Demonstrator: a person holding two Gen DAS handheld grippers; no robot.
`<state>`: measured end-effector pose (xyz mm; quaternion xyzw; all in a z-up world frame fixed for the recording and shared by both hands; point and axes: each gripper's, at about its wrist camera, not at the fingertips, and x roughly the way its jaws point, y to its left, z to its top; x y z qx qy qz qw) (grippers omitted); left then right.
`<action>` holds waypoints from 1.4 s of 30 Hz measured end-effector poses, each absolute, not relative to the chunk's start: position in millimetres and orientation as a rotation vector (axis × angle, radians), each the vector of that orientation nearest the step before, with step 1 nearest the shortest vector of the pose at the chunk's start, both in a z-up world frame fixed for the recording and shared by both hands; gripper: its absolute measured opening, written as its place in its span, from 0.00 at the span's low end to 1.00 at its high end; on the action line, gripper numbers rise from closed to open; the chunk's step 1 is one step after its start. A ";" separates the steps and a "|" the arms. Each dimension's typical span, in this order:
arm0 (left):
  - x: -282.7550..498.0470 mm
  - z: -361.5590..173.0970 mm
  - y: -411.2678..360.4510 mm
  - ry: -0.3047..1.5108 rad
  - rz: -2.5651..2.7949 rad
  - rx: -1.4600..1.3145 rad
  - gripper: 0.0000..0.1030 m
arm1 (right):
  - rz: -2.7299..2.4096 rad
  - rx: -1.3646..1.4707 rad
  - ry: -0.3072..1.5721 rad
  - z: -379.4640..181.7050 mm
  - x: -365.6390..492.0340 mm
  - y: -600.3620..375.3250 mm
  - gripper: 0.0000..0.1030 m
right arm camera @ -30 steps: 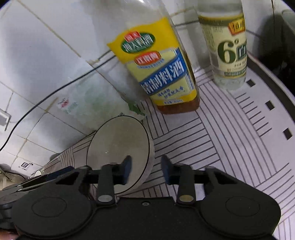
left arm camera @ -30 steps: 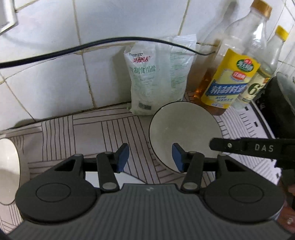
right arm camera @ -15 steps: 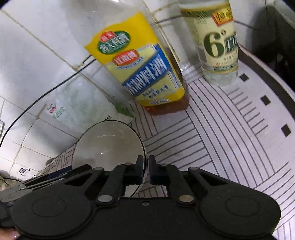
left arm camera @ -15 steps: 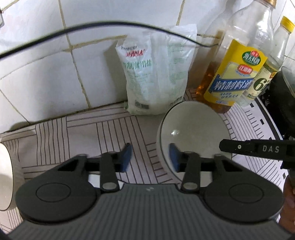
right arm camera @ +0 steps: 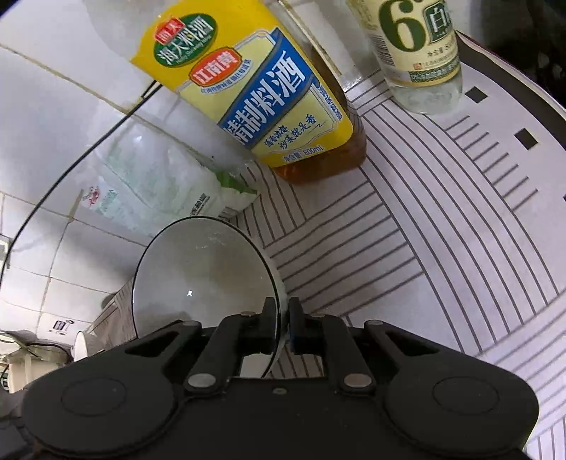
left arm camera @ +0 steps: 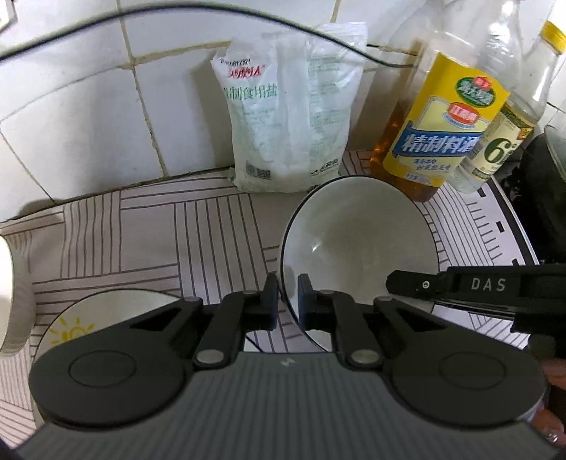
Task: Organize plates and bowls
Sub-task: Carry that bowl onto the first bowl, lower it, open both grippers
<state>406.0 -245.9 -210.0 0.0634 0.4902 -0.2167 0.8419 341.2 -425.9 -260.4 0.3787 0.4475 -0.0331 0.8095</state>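
I am pinching the white bowl (left arm camera: 357, 247) by opposite rim edges, left gripper (left arm camera: 284, 300) having just closed and right gripper (right arm camera: 281, 327) clamped, bowl sitting just before the cooking wine bottle (left arm camera: 438, 131)

Place: a home kitchen, as shown by the items listed.
Walls: white glazed tiles (left arm camera: 88, 116) with darkened grout; a black cable (left arm camera: 177, 7) is strung across them.
Table: covered with a line-patterned mat (right arm camera: 442, 219).
Provisions: a salt bag (left arm camera: 283, 116), a yellow-labelled cooking wine bottle (right arm camera: 254, 92) and a vinegar bottle (right arm camera: 417, 46) are stood against the wall.
Crockery: a white bowl (left arm camera: 357, 247) and a sun-printed plate (left arm camera: 106, 311) are seen on the table.
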 end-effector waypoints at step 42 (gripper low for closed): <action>219.1 -126.2 -247.6 1.150 -0.458 0.255 0.11 | 0.083 0.712 0.931 -173.9 162.1 -437.1 0.14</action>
